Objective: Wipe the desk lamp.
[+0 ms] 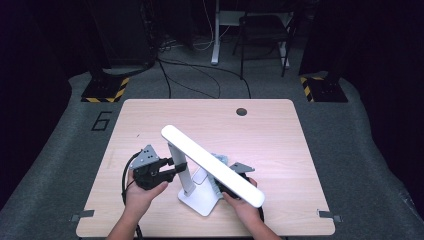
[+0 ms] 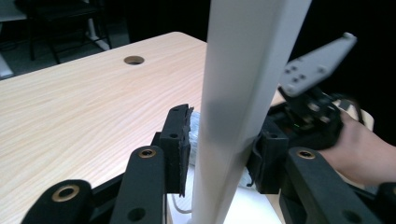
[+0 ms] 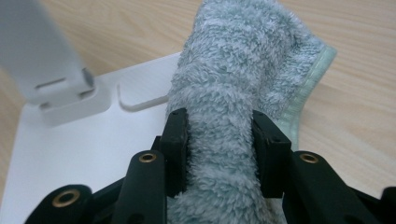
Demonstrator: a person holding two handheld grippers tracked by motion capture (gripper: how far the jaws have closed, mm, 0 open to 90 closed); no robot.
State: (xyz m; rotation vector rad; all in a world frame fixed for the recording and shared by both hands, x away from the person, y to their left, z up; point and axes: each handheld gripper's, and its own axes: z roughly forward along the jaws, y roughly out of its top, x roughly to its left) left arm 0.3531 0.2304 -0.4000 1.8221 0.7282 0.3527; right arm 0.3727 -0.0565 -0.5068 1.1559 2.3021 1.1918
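1. The left gripper (image 1: 175, 165) has its jaws around the upright post (image 2: 233, 107) of the white desk lamp with a long flat light bar (image 1: 212, 165). In the left gripper view one pad looks pressed to the post while the other stands a sliver off, so the hold seems only partly seated. A loose clamp on smooth white plastic could slip, and the lamp may then twist or tip.

2. The right gripper (image 3: 219, 140) pinches a pale green fluffy terry cloth (image 3: 243, 60) between its two pads, with the bunched cloth resting on the lamp's flat white base plate (image 3: 70, 154), near the foot of the post.

3. The cloth bulges well past the pads. A hard wiping stroke could drag the loose edge out of the pinch, or catch it on the small hook-shaped groove in the base.

4. In the high view the light bar overhangs the right hand (image 1: 242, 202). Lifting that hand mid-wipe could knock the bar and swing the lamp's head.

5. The lamp stands on the light wooden table (image 1: 150, 115) near the person's edge; a sideways push could shove it towards that edge.
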